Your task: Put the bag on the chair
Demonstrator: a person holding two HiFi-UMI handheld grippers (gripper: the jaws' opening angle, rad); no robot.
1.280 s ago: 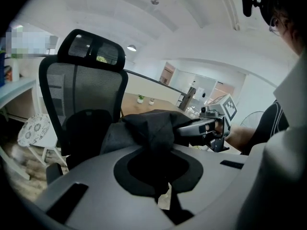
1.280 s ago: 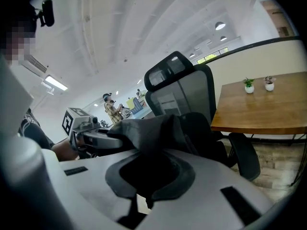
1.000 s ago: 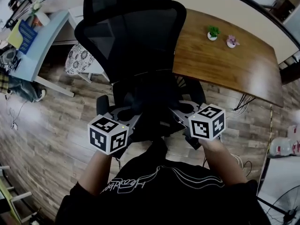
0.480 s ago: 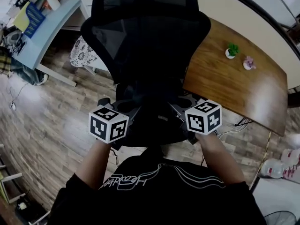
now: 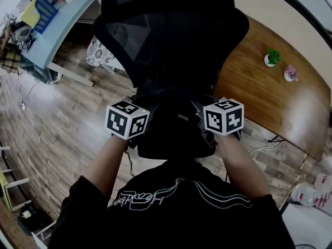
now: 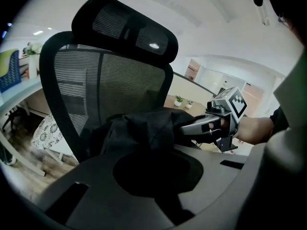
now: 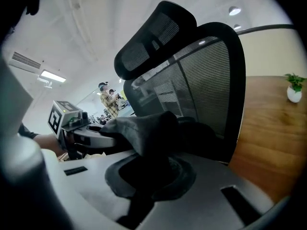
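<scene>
A black fabric bag [image 5: 175, 124] hangs between my two grippers, just in front of the black mesh office chair [image 5: 166, 30]. My left gripper [image 5: 141, 124] is shut on the bag's left side and my right gripper [image 5: 204, 121] is shut on its right side. In the left gripper view the bunched bag [image 6: 139, 128] sits against the chair's backrest [image 6: 96, 85], with the right gripper [image 6: 211, 124] gripping it from the far side. The right gripper view shows the bag [image 7: 148, 128] before the backrest [image 7: 206, 75] and the left gripper [image 7: 84, 134] beyond. The bag hides the chair's seat.
A wooden table [image 5: 275, 97] stands to the right of the chair with two small potted plants [image 5: 273, 57]. A pale blue desk [image 5: 49, 27] with clutter is at the upper left. The floor [image 5: 57, 139] is wood plank, with cables at the right.
Both grippers have carried the bag forward toward the chair, and the backrest now fills more of the head view. Both grips have held.
</scene>
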